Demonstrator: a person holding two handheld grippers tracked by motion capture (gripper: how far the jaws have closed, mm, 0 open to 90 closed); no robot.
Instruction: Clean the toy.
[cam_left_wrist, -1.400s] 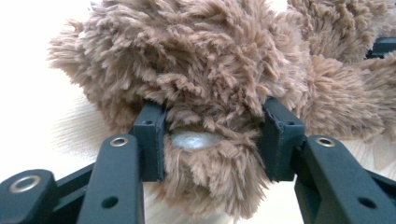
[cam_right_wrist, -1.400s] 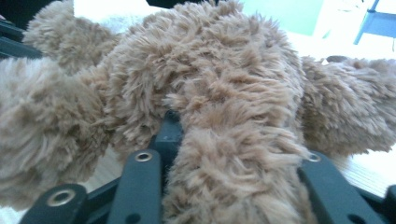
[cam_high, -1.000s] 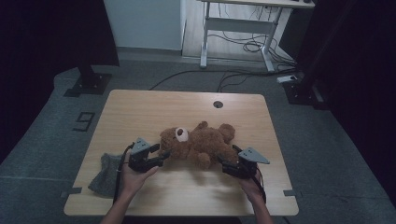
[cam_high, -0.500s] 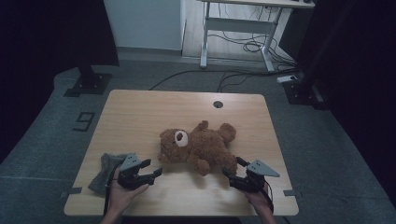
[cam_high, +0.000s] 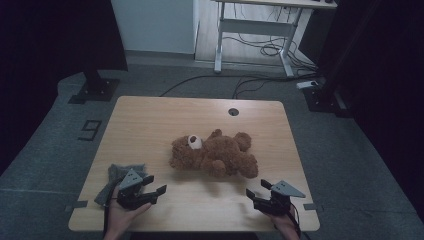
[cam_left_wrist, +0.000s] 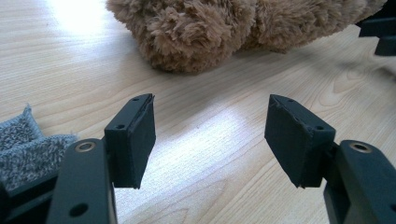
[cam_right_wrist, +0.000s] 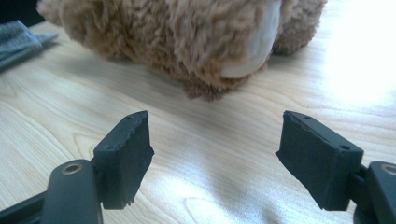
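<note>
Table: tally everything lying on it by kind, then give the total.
Brown teddy bear: 1
Grey cloth: 1
Total: 2

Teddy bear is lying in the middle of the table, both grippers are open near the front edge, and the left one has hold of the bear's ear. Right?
Not quite. The left gripper holds nothing: in the left gripper view its jaws have just been opening and stand apart over bare wood, short of the teddy bear. The right gripper is open too, as the high view shows.
</note>
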